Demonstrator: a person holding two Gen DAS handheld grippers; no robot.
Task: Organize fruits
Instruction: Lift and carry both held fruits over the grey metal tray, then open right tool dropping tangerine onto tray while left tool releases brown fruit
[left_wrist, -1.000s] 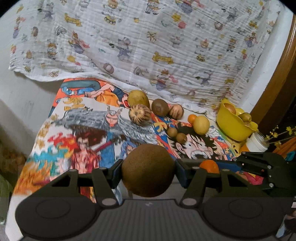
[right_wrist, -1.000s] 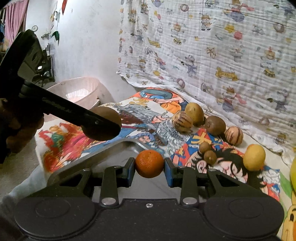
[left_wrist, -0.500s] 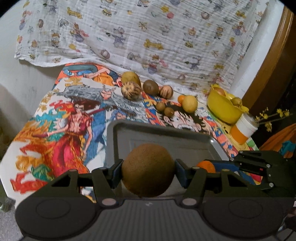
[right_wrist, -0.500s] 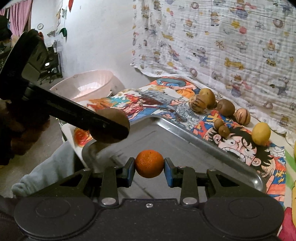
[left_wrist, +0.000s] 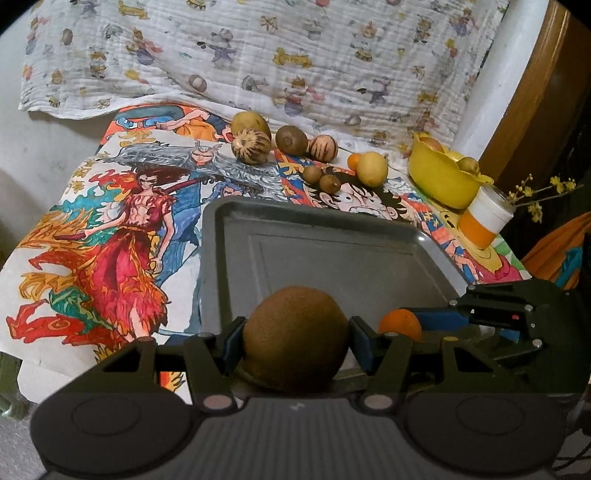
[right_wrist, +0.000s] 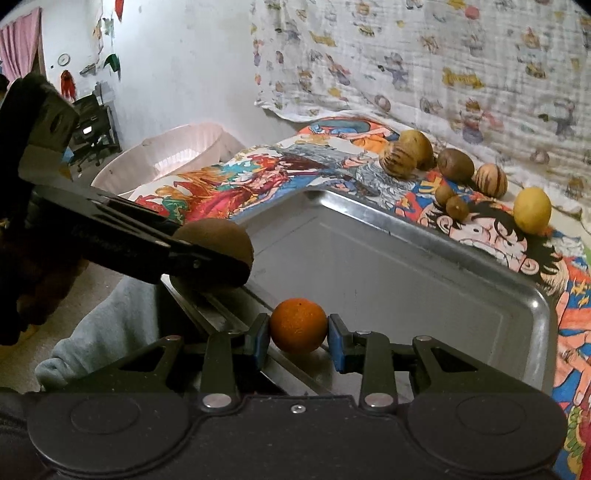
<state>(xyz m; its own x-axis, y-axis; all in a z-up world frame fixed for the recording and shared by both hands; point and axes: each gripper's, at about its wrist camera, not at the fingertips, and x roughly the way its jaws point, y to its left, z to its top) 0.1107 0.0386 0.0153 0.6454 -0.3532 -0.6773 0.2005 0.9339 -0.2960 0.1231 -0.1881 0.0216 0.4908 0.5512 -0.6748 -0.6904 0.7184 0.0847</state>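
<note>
My left gripper (left_wrist: 295, 345) is clamped on a big brown fruit (left_wrist: 295, 338), pads pressing both its sides. My right gripper (right_wrist: 298, 334) is pinched narrow on a small orange (right_wrist: 298, 325). Both fruits hang over the near edge of the metal tray (left_wrist: 332, 236), the brown one at the near-left corner, the orange just to its right; from the right wrist view I cannot tell whether either touches the tray floor.

I judge this the placing step: two fruits carried in, ready to be set down. The next move calls for lowering each until it rests on the tray floor, then easing the jaws apart slowly, since round fruit may roll on bare metal. I would keep them well apart.

Both my grippers tilt downward and forward, side by side, the left one crossing into the right wrist view from the left.

Beyond the tray's far edge, on the printed cloth (left_wrist: 110, 229), the other fruits wait: two striped ones, a kiwi (left_wrist: 291, 139), two small brown ones, a lemon (left_wrist: 372, 169). A yellow bowl (left_wrist: 439, 181) and a cup (left_wrist: 484, 221) stand at the far-right corner.
</note>
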